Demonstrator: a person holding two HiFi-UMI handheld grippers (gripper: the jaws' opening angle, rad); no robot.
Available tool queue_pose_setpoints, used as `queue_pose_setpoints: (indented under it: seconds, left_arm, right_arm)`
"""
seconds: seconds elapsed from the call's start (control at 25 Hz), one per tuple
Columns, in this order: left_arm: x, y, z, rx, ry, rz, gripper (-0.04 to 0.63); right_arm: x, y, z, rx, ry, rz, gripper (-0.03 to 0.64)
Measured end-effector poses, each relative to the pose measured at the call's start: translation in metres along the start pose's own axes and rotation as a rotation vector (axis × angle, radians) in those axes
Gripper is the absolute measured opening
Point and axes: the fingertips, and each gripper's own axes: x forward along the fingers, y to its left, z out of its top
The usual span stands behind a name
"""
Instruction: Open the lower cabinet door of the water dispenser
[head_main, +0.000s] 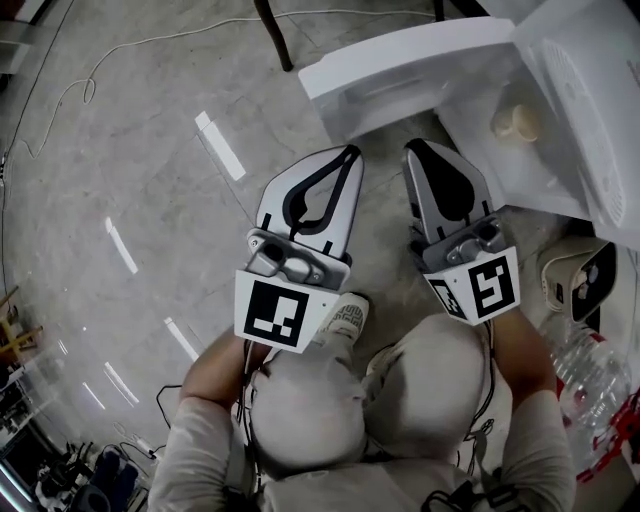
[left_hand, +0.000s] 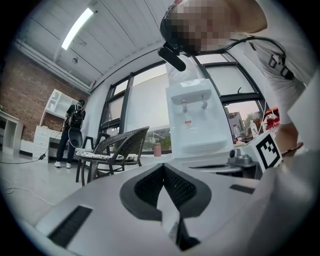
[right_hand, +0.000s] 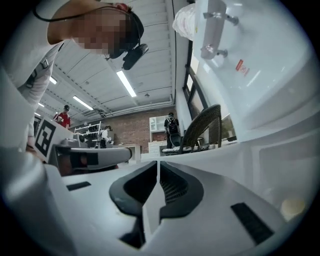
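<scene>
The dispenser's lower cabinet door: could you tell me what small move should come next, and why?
Probably just ease the right gripper back: the door already stands wide open, and its jaws, like those of the left gripper, are shut and empty.

Water dispenser (head_main: 585, 110): white, upright, at upper right of the head view, two taps (left_hand: 193, 104) on its upper front. Lower cabinet door (head_main: 400, 70): white panel, swung wide open, projecting left from the body. Compartment (head_main: 480, 135) exposed, interior pale.
</scene>
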Motion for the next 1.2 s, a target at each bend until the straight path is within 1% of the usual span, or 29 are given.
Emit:
queue_pose_setpoints:
  seconds: [0.12, 0.28, 0.4, 0.52, 0.64, 0.72, 0.8, 0.96, 1.08, 1.2]
  left_arm:
    - [0.007, -0.006, 0.013, -0.001, -0.018, -0.018, 0.002]
    - [0.020, -0.017, 0.042, -0.002, -0.040, -0.037, 0.002]
    - [0.024, -0.028, 0.077, -0.007, -0.041, -0.048, 0.002]
    - [0.026, -0.035, 0.128, -0.006, -0.036, -0.061, 0.002]
    - [0.025, -0.037, 0.193, -0.022, -0.031, -0.061, 0.002]
    - [0.023, -0.038, 0.245, -0.023, -0.029, -0.066, 0.002]
    - [0.022, -0.039, 0.299, -0.032, -0.028, -0.079, 0.002]
    - [0.019, -0.045, 0.412, -0.055, -0.017, -0.132, 0.002]
    - [0.012, -0.053, 0.500, -0.066, 0.006, -0.180, 0.002]
    - [0.009, -0.061, 0.583, -0.058, 0.001, -0.233, 0.002]
  right_arm:
    - [-0.027, -0.011, 0.024, -0.005, -0.023, -0.049, 0.029]
    - [-0.056, -0.022, 0.060, -0.039, -0.043, -0.113, 0.030]
    - [-0.075, -0.025, 0.095, -0.030, -0.039, -0.162, 0.029]
    - [-0.092, -0.023, 0.144, -0.019, -0.033, -0.217, 0.030]
    - [-0.108, -0.016, 0.205, 0.006, -0.027, -0.274, 0.029]
    - [-0.119, -0.010, 0.254, 0.032, -0.023, -0.314, 0.031]
    - [-0.129, -0.001, 0.308, 0.032, -0.018, -0.354, 0.030]
    - [-0.150, 0.014, 0.428, 0.019, -0.010, -0.443, 0.030]
    - [-0.173, 0.019, 0.525, 0.044, -0.015, -0.530, 0.030]
    - [-0.199, 0.028, 0.611, 0.032, -0.013, -0.618, 0.030]
